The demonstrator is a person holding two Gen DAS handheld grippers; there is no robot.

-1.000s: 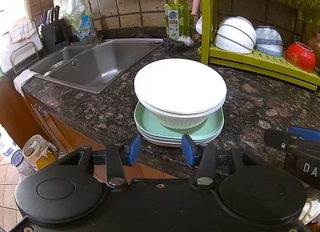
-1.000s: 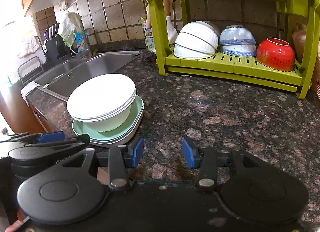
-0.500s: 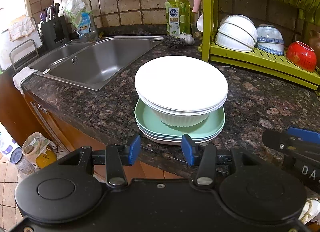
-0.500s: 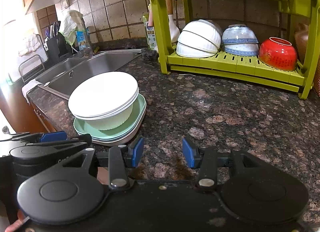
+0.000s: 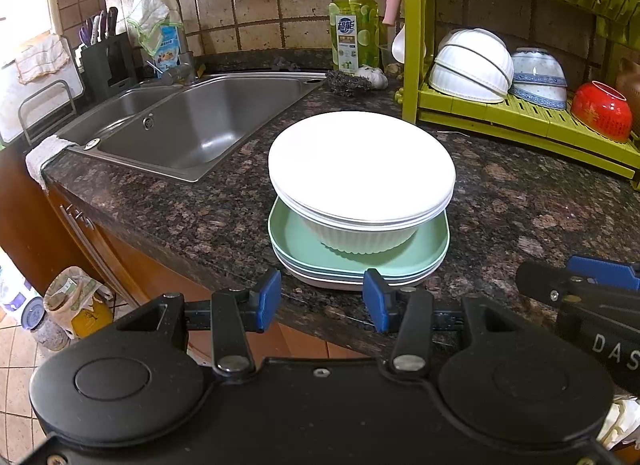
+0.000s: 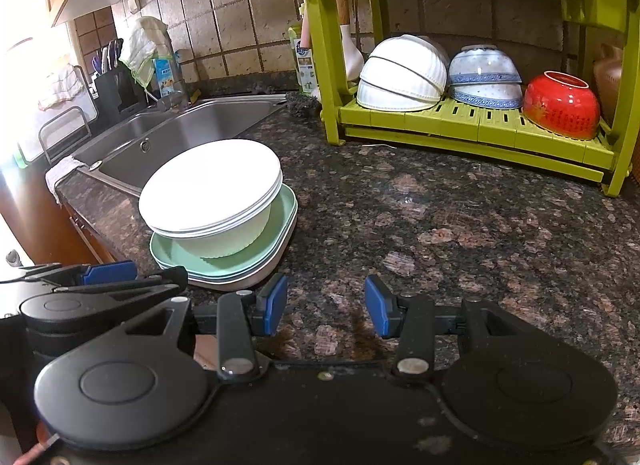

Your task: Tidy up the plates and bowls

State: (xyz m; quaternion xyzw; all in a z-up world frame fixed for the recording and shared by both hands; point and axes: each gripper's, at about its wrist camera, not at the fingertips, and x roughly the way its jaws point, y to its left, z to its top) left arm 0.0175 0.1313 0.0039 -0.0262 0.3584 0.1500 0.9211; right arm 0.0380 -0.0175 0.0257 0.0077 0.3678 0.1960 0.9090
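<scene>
Left wrist view is showing the left gripper [image 5: 322, 299], jaws spread wide and gripping nothing, facing a stack at frame centre: white plates [image 5: 362, 175] lying flat, face up, on a white ribbed bowl [image 5: 360, 239] sitting upright on green square plates [image 5: 304, 245]. Right gripper [image 6: 326, 305], equally wide and empty, is hovering over the countertop [image 6: 460, 225], the stack at its left.
</scene>
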